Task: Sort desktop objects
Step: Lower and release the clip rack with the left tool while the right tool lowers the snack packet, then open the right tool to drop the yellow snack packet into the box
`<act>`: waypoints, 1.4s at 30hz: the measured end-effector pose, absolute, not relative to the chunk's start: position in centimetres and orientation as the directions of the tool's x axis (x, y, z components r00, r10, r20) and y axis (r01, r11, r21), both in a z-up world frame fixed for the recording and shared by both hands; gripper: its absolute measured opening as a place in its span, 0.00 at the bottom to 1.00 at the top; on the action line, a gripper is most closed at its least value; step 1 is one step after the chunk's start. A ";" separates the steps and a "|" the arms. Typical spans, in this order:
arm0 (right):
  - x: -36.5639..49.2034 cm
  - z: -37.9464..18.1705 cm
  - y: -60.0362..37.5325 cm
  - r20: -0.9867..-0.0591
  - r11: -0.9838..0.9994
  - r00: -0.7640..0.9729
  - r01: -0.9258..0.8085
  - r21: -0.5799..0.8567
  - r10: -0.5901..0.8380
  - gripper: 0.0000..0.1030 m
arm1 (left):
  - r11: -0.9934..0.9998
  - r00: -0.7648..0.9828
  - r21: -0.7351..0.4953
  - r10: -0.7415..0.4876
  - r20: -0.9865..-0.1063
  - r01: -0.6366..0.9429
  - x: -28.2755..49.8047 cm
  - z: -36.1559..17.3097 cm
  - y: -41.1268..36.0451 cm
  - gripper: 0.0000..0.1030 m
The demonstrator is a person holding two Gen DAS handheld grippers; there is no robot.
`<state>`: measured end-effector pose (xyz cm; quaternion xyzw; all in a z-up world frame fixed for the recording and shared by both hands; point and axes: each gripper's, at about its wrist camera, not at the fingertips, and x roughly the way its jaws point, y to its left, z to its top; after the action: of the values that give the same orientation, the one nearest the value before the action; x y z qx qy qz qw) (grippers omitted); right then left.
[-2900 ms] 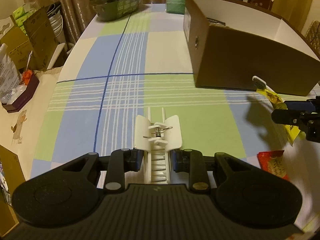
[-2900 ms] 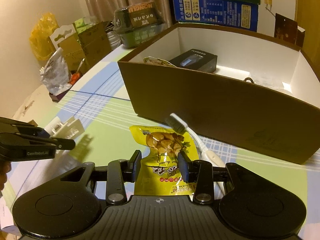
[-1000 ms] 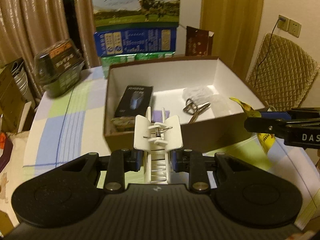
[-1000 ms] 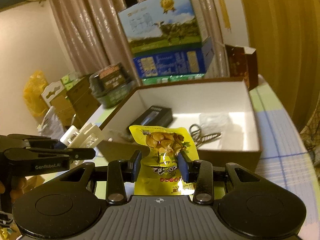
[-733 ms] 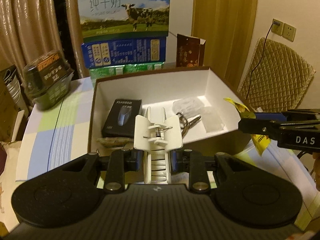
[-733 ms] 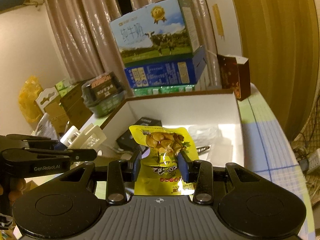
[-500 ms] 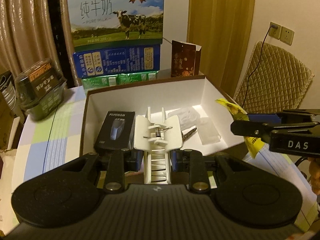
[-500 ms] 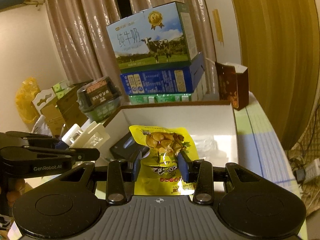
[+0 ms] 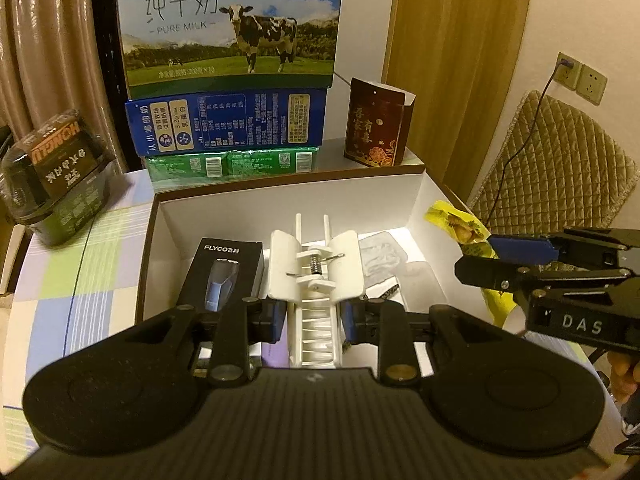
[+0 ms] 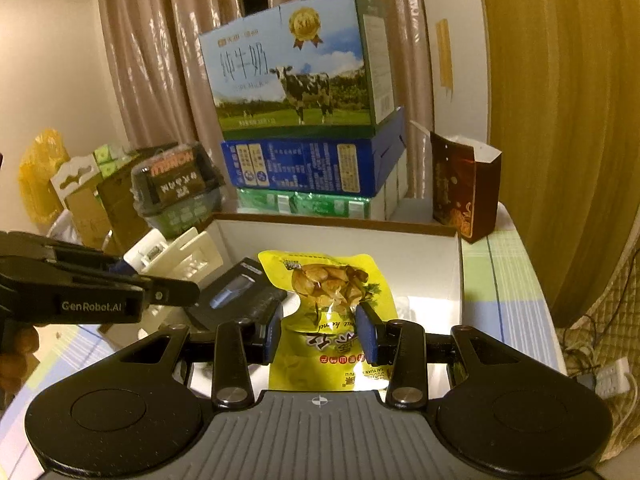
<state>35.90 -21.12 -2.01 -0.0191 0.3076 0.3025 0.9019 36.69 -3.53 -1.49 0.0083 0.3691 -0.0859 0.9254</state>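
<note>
My left gripper point(image 9: 315, 316) is shut on a white hair claw clip point(image 9: 316, 276), held above the open brown box point(image 9: 288, 194) with its white inside. Over the same box, my right gripper point(image 10: 320, 334) is shut on a yellow snack packet point(image 10: 332, 280). In the left wrist view the right gripper point(image 9: 520, 256) reaches in from the right with the yellow packet point(image 9: 452, 220) at its tip. In the right wrist view the left gripper point(image 10: 168, 296) comes in from the left with the clip point(image 10: 176, 254). A black shaver box point(image 9: 224, 272) and clear plastic bags point(image 9: 384, 256) lie inside the box.
Behind the box stands a stack of milk cartons point(image 9: 232, 60) and a dark red paper bag point(image 9: 376, 124). A dark packaged tub point(image 9: 56, 176) sits at the left on the checked tablecloth point(image 9: 68, 272). A padded chair point(image 9: 560, 168) stands to the right.
Both grippers have moved forward over the box while keeping hold of the clip and the packet; the box and the milk cartons now look nearer and larger.
</note>
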 end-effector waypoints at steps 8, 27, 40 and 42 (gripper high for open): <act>39.3 -3.9 -19.7 -0.641 0.789 0.558 -0.601 0.125 0.527 0.36 | 0.983 0.674 -0.051 -0.158 -0.722 0.177 40.3 -3.4 -3.8 0.23; 43.3 -8.0 -17.5 -0.776 0.732 0.425 -0.678 0.068 0.466 0.36 | 0.984 0.519 -0.044 -0.127 -0.845 0.170 46.2 -9.8 -4.5 0.23; 44.1 -8.3 -17.3 -0.781 0.745 0.425 -0.663 0.076 0.458 0.36 | 0.987 0.501 -0.054 -0.122 -0.857 0.149 48.3 -10.9 -4.3 0.23; 44.1 -8.2 -17.4 -0.782 0.740 0.420 -0.668 0.077 0.461 0.36 | 0.987 0.503 -0.054 -0.124 -0.855 0.151 48.1 -10.8 -4.2 0.24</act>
<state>44.05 -17.39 -8.20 -0.1239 0.4186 0.3385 0.8336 48.14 -4.21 -10.83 0.0139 0.4922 -0.0794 0.8668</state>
